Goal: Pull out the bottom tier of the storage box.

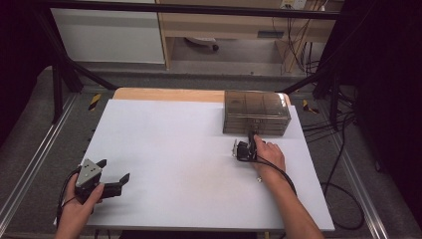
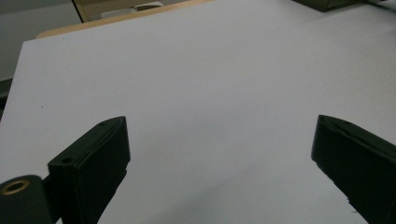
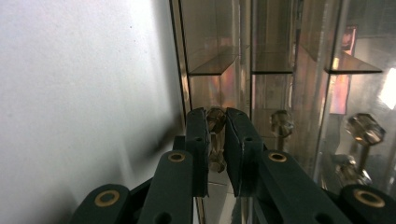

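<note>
Right gripper (image 3: 215, 122) looks clamped on a knob (image 3: 215, 116) of the far-right drawer box (image 1: 256, 112); left gripper (image 1: 113, 175) idles near-left, jaws wide, empty.

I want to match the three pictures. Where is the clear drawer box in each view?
High view: the drawer box stands at the far right of the white table.
Left gripper view: one corner at the top right edge.
Right gripper view: its front spans the right half.
Shared landmark: the white table.
</note>
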A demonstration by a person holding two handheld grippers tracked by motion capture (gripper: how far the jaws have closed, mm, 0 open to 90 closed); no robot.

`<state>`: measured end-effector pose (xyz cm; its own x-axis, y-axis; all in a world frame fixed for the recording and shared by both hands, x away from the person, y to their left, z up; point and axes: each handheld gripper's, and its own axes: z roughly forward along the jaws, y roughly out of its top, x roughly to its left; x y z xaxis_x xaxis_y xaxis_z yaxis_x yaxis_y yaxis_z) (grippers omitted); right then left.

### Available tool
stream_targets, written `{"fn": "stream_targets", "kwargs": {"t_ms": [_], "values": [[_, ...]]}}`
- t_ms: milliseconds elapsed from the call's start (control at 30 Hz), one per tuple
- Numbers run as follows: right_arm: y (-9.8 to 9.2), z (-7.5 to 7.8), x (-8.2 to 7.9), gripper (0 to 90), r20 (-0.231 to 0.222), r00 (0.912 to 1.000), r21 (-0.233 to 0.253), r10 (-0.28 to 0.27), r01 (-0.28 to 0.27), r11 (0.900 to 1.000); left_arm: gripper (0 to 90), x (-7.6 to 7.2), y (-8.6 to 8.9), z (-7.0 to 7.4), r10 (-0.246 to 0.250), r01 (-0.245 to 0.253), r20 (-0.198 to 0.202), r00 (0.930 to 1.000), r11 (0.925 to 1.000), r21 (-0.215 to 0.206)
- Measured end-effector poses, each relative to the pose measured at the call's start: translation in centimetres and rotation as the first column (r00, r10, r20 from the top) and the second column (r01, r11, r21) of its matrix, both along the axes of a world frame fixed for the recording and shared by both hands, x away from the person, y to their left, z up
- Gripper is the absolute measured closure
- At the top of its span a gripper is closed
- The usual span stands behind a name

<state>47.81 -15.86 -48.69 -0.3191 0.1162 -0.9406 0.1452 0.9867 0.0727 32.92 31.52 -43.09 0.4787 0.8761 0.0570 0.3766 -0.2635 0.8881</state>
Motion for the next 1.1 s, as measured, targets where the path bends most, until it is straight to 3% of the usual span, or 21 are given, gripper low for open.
{"fn": "stream_targets", "kwargs": {"t_ms": [400, 667, 800, 867, 933, 967, 1000, 1033, 1067, 1100], "values": [[0.1, 0.3, -2.5, 79.2, -0.049, 0.9988, 0.017, -0.008, 0.009, 1.000, 4.5, -0.1, -0.2, 0.1, -0.004, 0.004, 0.004, 1.0000, 1.0000, 0.004], [0.3, 1.8, -3.3, 72.8, -0.066, 0.9978, 0.121, 0.008, 0.000, 0.993, 4.4, -0.2, -0.3, 0.1, -0.011, 0.011, 0.007, 0.9999, 0.9999, 0.011], [0.7, 2.8, -3.6, 71.7, -0.079, 0.9967, 0.186, 0.022, -0.008, 0.982, 4.4, -0.2, -0.3, 0.1, -0.008, 0.008, 0.007, 0.9999, 0.9999, 0.009], [0.9, 3.5, -3.7, 70.8, -0.094, 0.9951, 0.233, 0.031, -0.008, 0.972, 4.4, -0.2, -0.2, 0.2, -0.009, 0.009, 0.009, 0.9999, 0.9999, 0.010], [0.9, 3.7, -3.7, 70.1, -0.104, 0.9939, 0.241, 0.037, -0.011, 0.970, 4.4, -0.2, -0.2, 0.1, -0.009, 0.009, 0.007, 0.9999, 0.9999, 0.011], [0.9, 4.1, -3.7, 69.3, -0.122, 0.9911, 0.272, 0.055, -0.020, 0.962, 4.4, -0.2, -0.2, 0.1, -0.009, 0.009, 0.006, 0.9999, 0.9999, 0.010], [0.9, 4.1, -3.7, 69.3, -0.122, 0.9911, 0.272, 0.055, -0.020, 0.962, 4.4, -0.2, -0.2, 0.1, -0.009, 0.009, 0.006, 0.9999, 0.9999, 0.009], [0.9, 4.2, -3.6, 68.2, -0.141, 0.9882, 0.294, 0.062, -0.018, 0.956, 4.4, -0.2, -0.2, 0.1, -0.008, 0.008, 0.005, 1.0000, 0.9999, 0.009], [0.7, 4.5, -3.5, 66.2, -0.178, 0.9807, 0.339, 0.082, -0.017, 0.941, 4.4, -0.2, -0.2, 0.1, -0.008, 0.008, 0.005, 1.0000, 0.9999, 0.009], [0.7, 4.5, -3.5, 66.2, -0.178, 0.9807, 0.339, 0.082, -0.017, 0.941, 4.4, -0.2, -0.1, 0.1, -0.008, 0.008, 0.004, 1.0000, 0.9999, 0.009]]}}
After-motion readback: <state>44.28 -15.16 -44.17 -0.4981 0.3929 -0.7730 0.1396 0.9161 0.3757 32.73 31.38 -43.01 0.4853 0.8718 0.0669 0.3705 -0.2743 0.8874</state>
